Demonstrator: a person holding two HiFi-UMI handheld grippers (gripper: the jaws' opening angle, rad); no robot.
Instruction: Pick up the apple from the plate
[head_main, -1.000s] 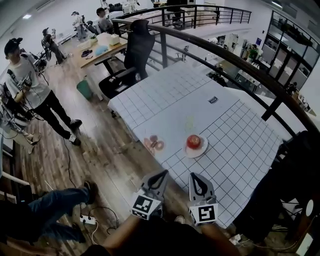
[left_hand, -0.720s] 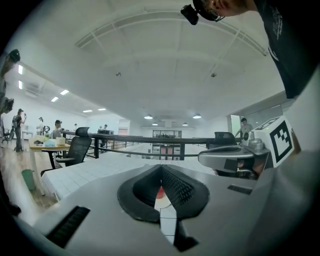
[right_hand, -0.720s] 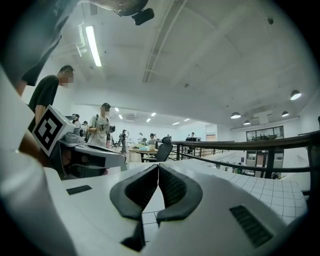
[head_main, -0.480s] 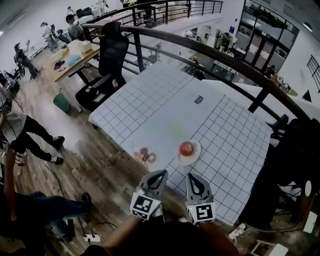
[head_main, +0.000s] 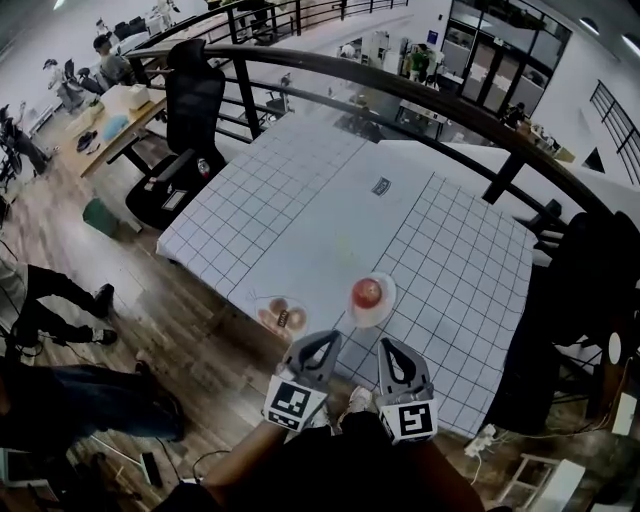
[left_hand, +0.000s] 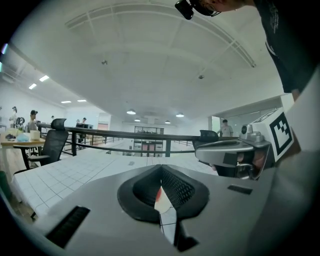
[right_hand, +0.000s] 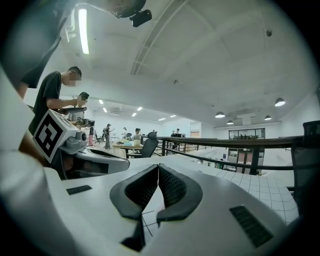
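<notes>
Grippers now closer to the plate (head_main: 386, 303): left gripper (head_main: 322, 340) and right gripper (head_main: 387, 346) hover near its front rim, both with jaws pressed together, empty. Apple (head_main: 367, 291) rests on the plate, untouched; approach looks under way, jaws need spreading first.

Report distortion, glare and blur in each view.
Head view: the fisheye lens bows the railing into an arc; the light is even, and the apple is small but clear. Left gripper view: black vignette at the corners, distant background soft. Right gripper view: same vignette, and a ceiling strip light glares.
</notes>
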